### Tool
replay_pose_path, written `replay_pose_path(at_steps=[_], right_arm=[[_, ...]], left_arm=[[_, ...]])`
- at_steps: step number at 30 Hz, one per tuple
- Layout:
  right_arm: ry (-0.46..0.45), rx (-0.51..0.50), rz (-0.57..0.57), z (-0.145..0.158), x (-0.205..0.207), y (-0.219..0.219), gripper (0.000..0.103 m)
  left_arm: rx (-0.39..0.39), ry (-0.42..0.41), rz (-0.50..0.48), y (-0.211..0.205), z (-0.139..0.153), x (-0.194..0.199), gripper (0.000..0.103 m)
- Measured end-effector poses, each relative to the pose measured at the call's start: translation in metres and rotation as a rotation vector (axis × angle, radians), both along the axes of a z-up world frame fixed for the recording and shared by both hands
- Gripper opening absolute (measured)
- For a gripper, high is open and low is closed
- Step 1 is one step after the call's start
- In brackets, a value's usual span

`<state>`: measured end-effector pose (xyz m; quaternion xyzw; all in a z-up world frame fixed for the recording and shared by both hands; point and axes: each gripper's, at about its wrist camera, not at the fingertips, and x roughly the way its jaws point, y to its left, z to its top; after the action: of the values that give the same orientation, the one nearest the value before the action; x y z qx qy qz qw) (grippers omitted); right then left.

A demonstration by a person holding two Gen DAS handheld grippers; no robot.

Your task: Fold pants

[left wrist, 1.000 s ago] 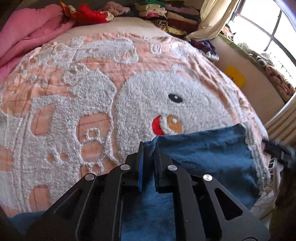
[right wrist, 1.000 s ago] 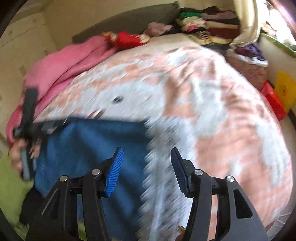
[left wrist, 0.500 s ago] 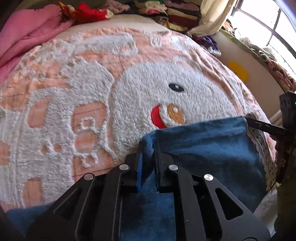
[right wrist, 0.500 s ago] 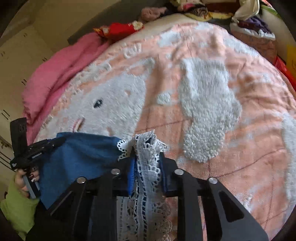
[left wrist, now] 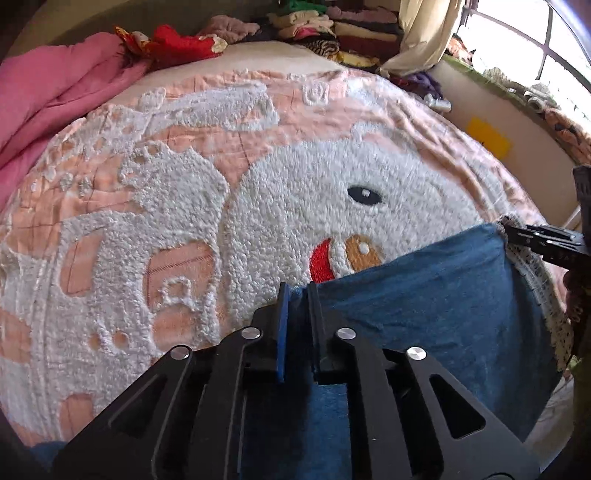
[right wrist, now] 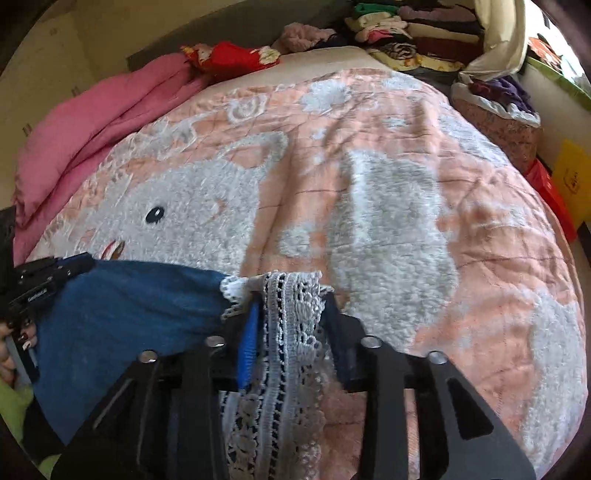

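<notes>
Blue pants point(left wrist: 424, 314) with a white lace hem point(right wrist: 291, 332) lie at the near edge of a peach blanket point(left wrist: 258, 206). My left gripper point(left wrist: 297, 291) is shut on the top edge of the blue cloth. In the right wrist view it shows as a black tool point(right wrist: 48, 273) holding the far corner of the pants point(right wrist: 129, 306). My right gripper point(right wrist: 291, 295) has the lace band lying flat between its jaws, which are opening. The pads no longer bunch the lace. Seen from the left wrist, the right gripper point(left wrist: 546, 243) sits at the lace corner.
A pink quilt point(left wrist: 48, 99) lies along the bed's left side. A red cloth point(left wrist: 181, 42) and a stack of folded clothes point(left wrist: 332, 29) sit at the head. Bags of clothes point(right wrist: 498, 110) and a red box point(right wrist: 550, 192) stand to the right of the bed.
My right gripper came down over the lace hem, closed tight on it and bunched it; now its jaws stand wider and the lace lies flat. The left gripper kept its hold.
</notes>
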<state>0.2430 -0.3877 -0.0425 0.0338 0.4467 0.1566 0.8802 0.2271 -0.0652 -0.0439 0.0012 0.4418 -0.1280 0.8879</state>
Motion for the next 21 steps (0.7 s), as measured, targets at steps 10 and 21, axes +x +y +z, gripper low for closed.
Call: replay_pose_path(at_steps=[10, 21], right_arm=[[-0.142, -0.094, -0.046, 0.049, -0.089, -0.006, 0.056], [-0.087, -0.163, 0.143, 0.011, -0.135, 0.072, 0.072]], left_arm=[[-0.013, -0.103, 0.146, 0.065, 0.051, -0.077, 0.039], [0.115, 0.055, 0.277, 0.098, 0.008, -0.11, 0.061]])
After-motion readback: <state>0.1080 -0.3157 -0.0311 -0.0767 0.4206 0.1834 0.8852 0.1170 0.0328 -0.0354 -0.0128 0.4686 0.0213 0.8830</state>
